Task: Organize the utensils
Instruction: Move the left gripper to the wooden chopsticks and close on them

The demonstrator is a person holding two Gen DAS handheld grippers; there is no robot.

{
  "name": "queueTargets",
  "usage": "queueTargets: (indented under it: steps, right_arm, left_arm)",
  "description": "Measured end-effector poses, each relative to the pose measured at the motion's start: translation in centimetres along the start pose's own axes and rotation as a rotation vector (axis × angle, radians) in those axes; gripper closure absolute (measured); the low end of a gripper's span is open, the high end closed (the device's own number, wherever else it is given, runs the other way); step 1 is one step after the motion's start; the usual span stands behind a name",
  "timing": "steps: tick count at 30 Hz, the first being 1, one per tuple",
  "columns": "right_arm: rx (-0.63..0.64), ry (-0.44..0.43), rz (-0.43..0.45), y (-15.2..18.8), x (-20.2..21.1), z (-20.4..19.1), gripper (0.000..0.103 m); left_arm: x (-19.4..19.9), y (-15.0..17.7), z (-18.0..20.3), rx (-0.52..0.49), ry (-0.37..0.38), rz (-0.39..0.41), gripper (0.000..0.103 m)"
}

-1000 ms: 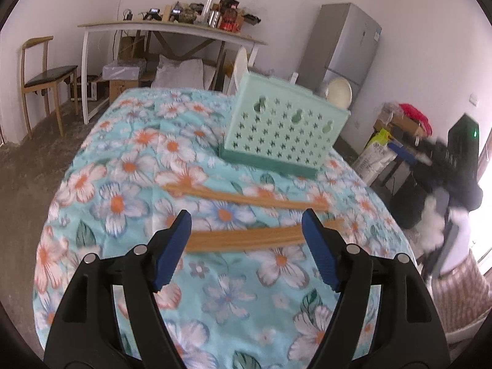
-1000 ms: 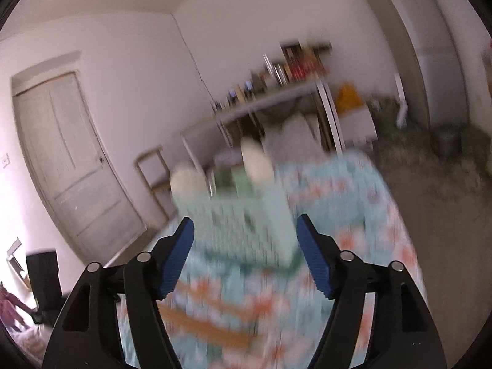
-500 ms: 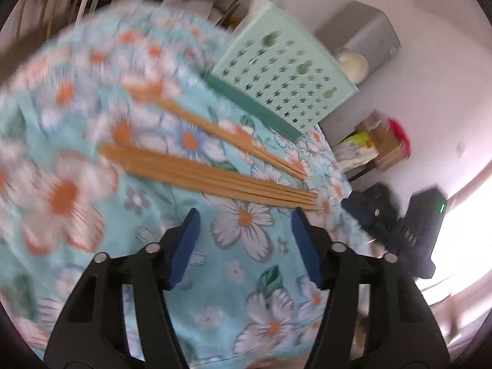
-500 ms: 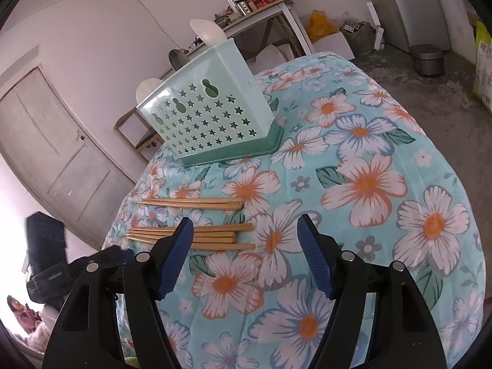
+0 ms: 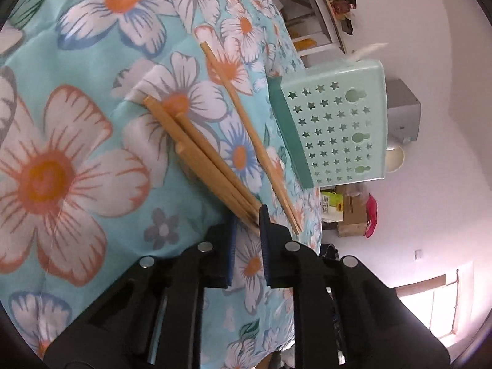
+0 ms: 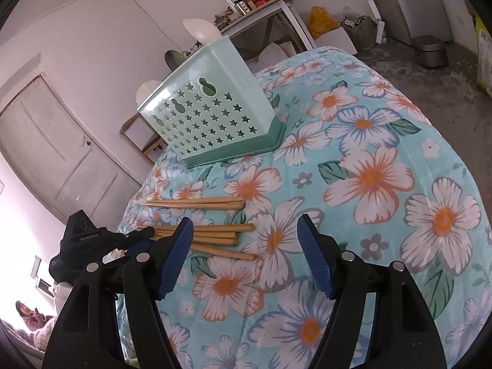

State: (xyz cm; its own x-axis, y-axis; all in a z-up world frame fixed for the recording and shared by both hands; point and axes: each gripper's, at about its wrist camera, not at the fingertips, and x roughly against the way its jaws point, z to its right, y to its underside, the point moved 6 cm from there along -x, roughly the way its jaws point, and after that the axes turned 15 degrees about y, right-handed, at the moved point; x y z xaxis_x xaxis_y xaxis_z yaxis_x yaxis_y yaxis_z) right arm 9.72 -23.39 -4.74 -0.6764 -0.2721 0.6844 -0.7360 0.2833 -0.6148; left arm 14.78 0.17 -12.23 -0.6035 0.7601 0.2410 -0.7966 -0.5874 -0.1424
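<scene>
Since half a second ago, the left gripper (image 5: 247,230) has dropped and its jaws have clenched onto the thin tips of the bundled chopsticks (image 5: 200,153), near the surface's left edge. Light, stiff, slippery wood; a mid-length hold looks steadier. Beyond them stands the basket (image 6: 209,117). The right gripper (image 6: 246,258) hovers, jaws released.

Domestic interior, lived-in room of a home. Table under floral tablecloth (image 6: 384,141); panelled wooden door (image 6: 52,153); grey refrigerator (image 5: 402,117); white trestle table (image 6: 264,9) cluttered with bottles and boxes; wooden chair (image 6: 138,135) by the wall; cardboard boxes (image 5: 350,212) and bags on bare concrete floor (image 6: 430,77); metal pedal bin (image 6: 430,50); bright window (image 5: 430,304)
</scene>
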Motion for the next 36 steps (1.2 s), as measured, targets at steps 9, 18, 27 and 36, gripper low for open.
queueTargets:
  steps: [9,18,27,36]
  right_arm:
    - [-0.016,0.004,0.014,-0.4,0.4,0.6,0.035]
    - [-0.02,-0.009,0.012,-0.4,0.2,0.5,0.035]
    - [-0.017,-0.006,0.016,-0.2,0.4,0.4,0.035]
    - [-0.024,-0.003,0.023,-0.2,0.7,0.6,0.035]
  left_arm:
    - [1.2,1.3,1.0,-0.04,0.017,-0.034,0.09]
    - [3.0,1.5,-0.4,0.081,0.03,-0.017,0.079]
    - [2.4,0.7,-1.3,0.209,0.014,0.043,0.078]
    - [2.5,0.6,-2.0,0.198,0.0,0.076,0.09]
